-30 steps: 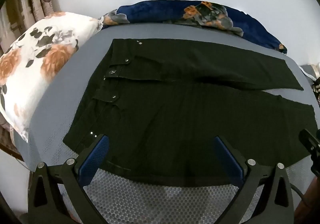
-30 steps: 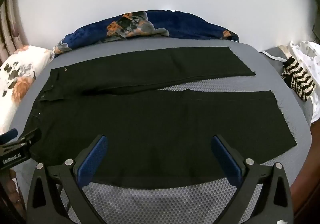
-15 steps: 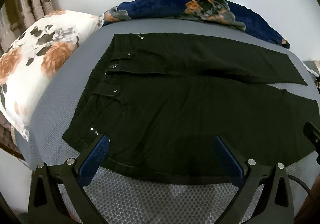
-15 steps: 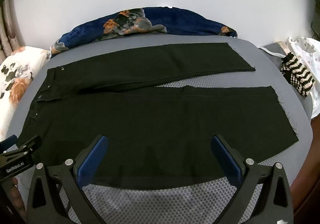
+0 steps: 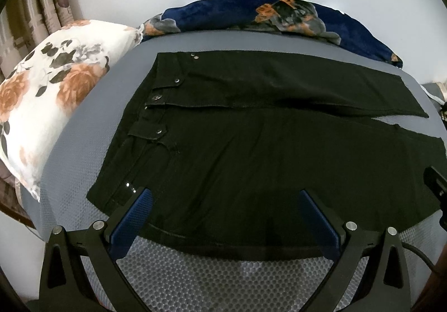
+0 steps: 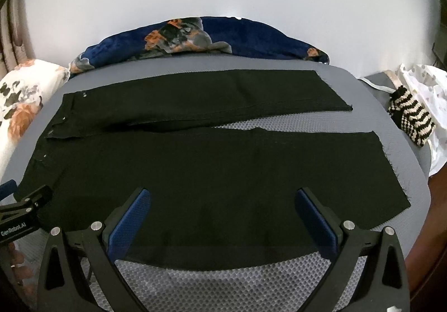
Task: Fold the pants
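Black pants point(image 5: 251, 150) lie spread flat on a grey mesh bed cover point(image 5: 212, 278), waistband to the left, both legs running right. The same pants point(image 6: 212, 167) fill the right wrist view, hems at the right. My left gripper point(image 5: 223, 197) hovers open over the near edge by the waist and hip, nothing between its blue pads. My right gripper point(image 6: 222, 196) stands open above the near leg's lower edge, also holding nothing. Each gripper's tip shows at the edge of the other's view.
A white floral pillow point(image 5: 47, 97) lies left of the waistband. A navy floral blanket point(image 6: 201, 38) is bunched along the far edge by the wall. A black-and-cream striped knit item point(image 6: 410, 119) and white cloth point(image 6: 427, 83) sit at the right. Curtains point(image 5: 33, 7) hang far left.
Both grippers have drifted slightly closer over the near edge of the pants, staying open. The pants have not moved.
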Demonstrator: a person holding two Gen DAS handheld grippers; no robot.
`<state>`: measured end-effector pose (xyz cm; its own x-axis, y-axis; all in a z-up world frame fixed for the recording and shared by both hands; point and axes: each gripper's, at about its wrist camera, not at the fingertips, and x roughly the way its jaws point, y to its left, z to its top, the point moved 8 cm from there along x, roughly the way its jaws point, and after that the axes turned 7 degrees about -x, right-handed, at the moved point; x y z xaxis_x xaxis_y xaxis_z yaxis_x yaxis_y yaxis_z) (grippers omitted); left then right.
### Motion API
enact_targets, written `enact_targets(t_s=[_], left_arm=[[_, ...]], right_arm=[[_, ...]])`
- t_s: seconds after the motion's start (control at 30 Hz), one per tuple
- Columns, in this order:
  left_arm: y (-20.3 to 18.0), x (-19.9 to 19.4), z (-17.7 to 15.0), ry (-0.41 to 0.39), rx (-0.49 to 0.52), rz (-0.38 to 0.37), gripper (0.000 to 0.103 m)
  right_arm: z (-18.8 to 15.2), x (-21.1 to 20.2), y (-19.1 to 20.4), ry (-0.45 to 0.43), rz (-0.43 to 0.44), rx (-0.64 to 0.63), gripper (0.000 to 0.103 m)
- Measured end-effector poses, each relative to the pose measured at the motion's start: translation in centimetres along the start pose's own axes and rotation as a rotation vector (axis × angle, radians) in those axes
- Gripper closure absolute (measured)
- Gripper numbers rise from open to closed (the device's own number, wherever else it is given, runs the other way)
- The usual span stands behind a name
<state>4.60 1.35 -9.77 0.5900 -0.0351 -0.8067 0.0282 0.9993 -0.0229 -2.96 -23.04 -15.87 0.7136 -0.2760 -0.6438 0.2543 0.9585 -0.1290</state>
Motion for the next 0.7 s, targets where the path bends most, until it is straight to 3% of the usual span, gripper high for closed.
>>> enact_targets(t_s=[0.7], left_arm=[[-0.18, -0.12, 0.01, 0.007, -0.004, 0.005, 0.000]], right_arm=[[-0.17, 0.12, -0.93, 0.009, -0.009, 0.021, 0.000]])
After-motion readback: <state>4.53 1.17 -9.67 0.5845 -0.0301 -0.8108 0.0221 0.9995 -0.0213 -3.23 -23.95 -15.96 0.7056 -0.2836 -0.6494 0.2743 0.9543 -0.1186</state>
